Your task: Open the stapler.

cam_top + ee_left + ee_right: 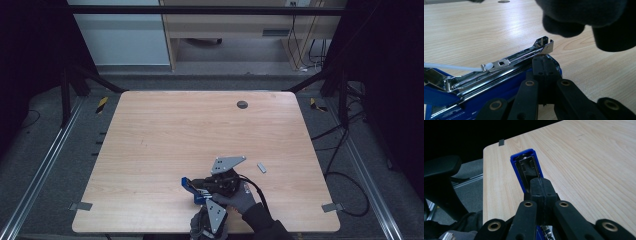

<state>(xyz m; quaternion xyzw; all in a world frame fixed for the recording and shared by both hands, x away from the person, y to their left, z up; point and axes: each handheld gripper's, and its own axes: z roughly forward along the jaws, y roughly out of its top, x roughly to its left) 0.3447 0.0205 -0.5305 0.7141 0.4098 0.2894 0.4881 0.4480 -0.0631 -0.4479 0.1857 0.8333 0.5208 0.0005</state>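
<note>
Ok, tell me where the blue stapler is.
In the high view the blue stapler lies near the table's front edge, right of centre, between both grippers.

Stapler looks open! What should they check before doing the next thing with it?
1. Stapler open, with its metal track showing: ok.
2. Track free of old staples: cannot tell.
3. Small grey strip, probably staples, lying free on the table to the stapler's right: ok.
4. Left gripper open to pick something up: not ok, its jaws are shut and empty.
5. Right gripper open: not ok, it is shut too, by the blue lid.
</note>
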